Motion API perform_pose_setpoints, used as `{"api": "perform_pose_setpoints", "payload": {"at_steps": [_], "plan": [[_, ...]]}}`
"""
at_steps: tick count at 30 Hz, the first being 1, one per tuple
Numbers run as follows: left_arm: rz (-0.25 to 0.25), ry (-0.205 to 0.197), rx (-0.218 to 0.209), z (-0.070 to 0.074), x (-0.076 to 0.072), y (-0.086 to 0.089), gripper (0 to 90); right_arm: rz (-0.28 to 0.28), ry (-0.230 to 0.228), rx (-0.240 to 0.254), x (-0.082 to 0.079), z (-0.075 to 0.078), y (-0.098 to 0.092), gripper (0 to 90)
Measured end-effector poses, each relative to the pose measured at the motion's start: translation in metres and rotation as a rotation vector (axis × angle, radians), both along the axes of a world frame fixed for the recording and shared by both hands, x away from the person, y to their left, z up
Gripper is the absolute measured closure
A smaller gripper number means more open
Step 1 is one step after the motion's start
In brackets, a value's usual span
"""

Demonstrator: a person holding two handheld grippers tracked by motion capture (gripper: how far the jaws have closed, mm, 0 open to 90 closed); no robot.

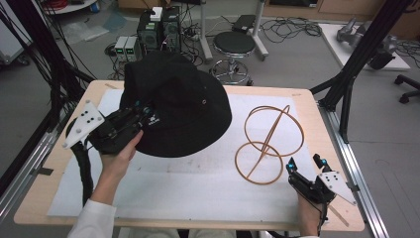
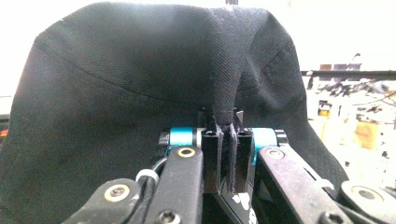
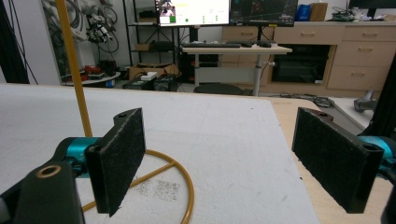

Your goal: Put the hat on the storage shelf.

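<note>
A black bucket hat [image 1: 178,106] hangs lifted above the white mat, its brim pinched by my left gripper [image 1: 144,115] at the hat's left side. In the left gripper view the jaws stand shut on a fold of the hat [image 2: 140,93] fabric, at the gripper's tip [image 2: 227,128]. A gold wire stand [image 1: 270,141] with a round base ring and an upright hoop sits on the mat to the right. My right gripper [image 1: 306,163] rests open just right of the stand's base. In the right gripper view its pads [image 3: 119,158] are wide apart, with the stand's base ring [image 3: 180,184] and upright rod ahead at left.
A white mat [image 1: 198,183] covers most of the wooden table [image 1: 317,106]. Black frame posts [image 1: 356,54] rise at the table's right and left. Beyond the far edge stand a stool [image 1: 234,47] and computer boxes with cables on the floor.
</note>
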State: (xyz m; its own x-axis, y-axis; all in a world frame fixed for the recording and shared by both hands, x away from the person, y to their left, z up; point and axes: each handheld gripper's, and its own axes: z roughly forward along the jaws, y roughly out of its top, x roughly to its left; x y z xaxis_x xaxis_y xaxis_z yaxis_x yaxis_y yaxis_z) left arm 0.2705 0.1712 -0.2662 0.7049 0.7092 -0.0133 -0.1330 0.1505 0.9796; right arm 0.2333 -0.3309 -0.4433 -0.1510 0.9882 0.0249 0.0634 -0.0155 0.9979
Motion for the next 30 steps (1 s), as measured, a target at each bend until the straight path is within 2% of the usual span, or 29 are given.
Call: {"api": "perform_pose_setpoints", "payload": {"at_steps": [10,16,20,30], "plan": [[-0.069,-0.058,-0.012,0.022,-0.001,-0.032,86.4,0.005,0.001,0.000,0.000,0.000,0.000,16.8],[-0.103,-0.081,-0.030,0.037,0.006,-0.056,86.3,0.004,0.000,0.000,0.000,0.000,0.000,16.8],[-0.137,-0.085,-0.022,0.041,0.011,-0.076,86.4,0.006,0.001,-0.004,-0.001,0.000,0.000,16.8],[-0.239,-0.061,0.003,0.039,0.024,-0.126,86.3,0.007,-0.002,-0.005,-0.001,0.000,-0.002,16.8]]}}
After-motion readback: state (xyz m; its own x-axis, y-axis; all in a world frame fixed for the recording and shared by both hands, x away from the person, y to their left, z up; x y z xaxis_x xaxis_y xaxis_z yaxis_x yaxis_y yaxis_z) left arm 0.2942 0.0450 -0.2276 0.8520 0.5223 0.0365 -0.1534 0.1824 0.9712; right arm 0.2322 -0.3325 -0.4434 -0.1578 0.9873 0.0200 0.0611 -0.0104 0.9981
